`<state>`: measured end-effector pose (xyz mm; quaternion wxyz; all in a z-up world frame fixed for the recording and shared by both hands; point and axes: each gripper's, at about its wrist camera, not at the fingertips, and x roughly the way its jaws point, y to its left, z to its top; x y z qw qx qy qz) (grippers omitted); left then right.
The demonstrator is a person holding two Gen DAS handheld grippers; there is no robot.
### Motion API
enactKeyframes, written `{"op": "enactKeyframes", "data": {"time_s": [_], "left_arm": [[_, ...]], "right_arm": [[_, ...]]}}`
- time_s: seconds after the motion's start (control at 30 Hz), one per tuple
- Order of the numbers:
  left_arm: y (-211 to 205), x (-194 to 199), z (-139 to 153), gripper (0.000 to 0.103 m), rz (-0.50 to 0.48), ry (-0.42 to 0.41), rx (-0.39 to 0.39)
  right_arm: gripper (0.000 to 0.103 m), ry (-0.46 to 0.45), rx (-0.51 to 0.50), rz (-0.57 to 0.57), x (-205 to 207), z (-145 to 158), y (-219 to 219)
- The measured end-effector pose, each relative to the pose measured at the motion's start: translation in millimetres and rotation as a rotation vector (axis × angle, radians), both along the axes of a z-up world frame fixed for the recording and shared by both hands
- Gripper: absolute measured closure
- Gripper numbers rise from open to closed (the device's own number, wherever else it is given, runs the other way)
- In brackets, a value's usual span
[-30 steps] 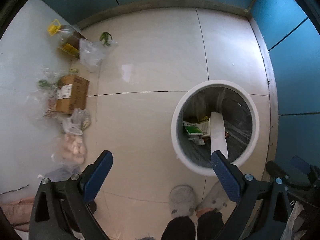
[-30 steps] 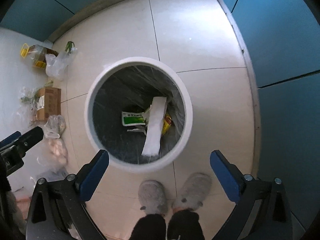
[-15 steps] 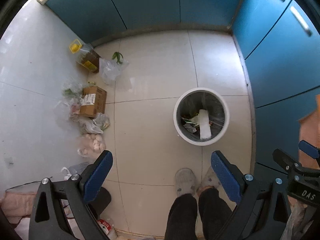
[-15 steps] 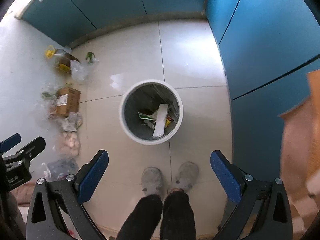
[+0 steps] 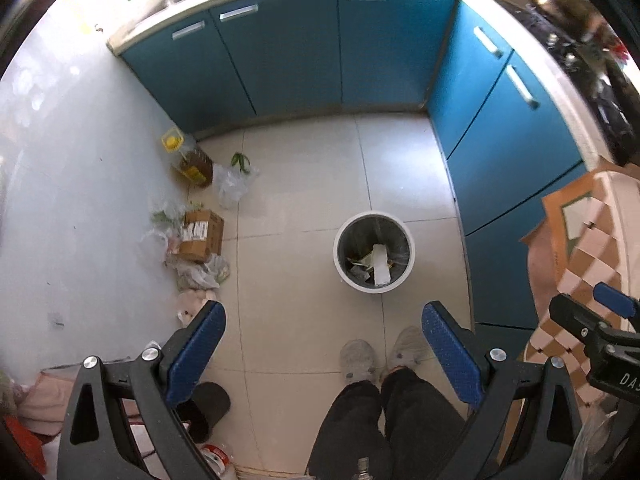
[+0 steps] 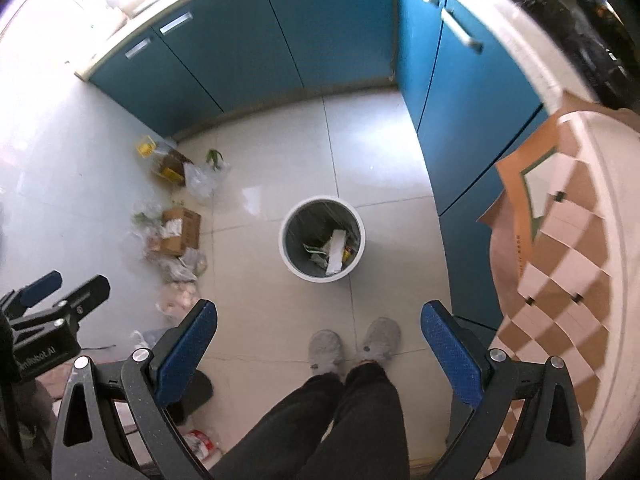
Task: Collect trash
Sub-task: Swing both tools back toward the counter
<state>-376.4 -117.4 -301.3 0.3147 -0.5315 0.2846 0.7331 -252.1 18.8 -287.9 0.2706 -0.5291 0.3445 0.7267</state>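
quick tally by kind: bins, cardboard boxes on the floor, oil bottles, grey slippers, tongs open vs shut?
Trash bin: 1
Cardboard box on the floor: 1
Oil bottle: 1
Grey slippers: 2
Tongs, both open and empty: 2 (left tongs, right tongs)
Total: 7
The plastic bags by the wall overlap too much to count.

You wear black trousers (image 6: 352, 420) and grey slippers (image 6: 326, 350). Your left gripper (image 5: 324, 350) and right gripper (image 6: 320, 344) share black frames, silver screws and blue textured fingers (image 6: 450, 354); white lettering marks each body.
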Motion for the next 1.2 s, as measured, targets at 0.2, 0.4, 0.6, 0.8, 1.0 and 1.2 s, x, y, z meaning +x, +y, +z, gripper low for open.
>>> {"op": "enactKeyframes", "data": {"time_s": [0.2,0.4,0.6,0.8,1.0,1.2], "left_arm": [[-5.1,15.9,38.7,0.003,-0.03,0.072,0.01],[31.7,50.1,72.5,0.003,-0.096,0.161,0.064],[108.2,147.8,94.5,0.003,-0.266,0.149,0.133],[202.2,302.3,93.9,0.003,-0.447,0.102,0.148],[273.5,480.6,90.9,0.003,-0.677,0.208,0.143],[316.5,589.6,61.4,0.003,-0.779,0.221,0.103]], "right_arm": [[0.0,0.09,-0.001,-0.048,30.2,55.9,-19.5],[0.0,0.209,-0.045,-0.201,82.2,72.7,-8.3],[0.0,0.278,-0.019,-0.447,202.7,88.2,25.9],[0.0,0.249,0.011,-0.808,389.2,77.1,52.0],[0.0,0.151,0.034,-1.284,603.9,50.8,40.5],[0.0,-0.065,0.001,-1.299,730.0,11.8,60.2]]}}
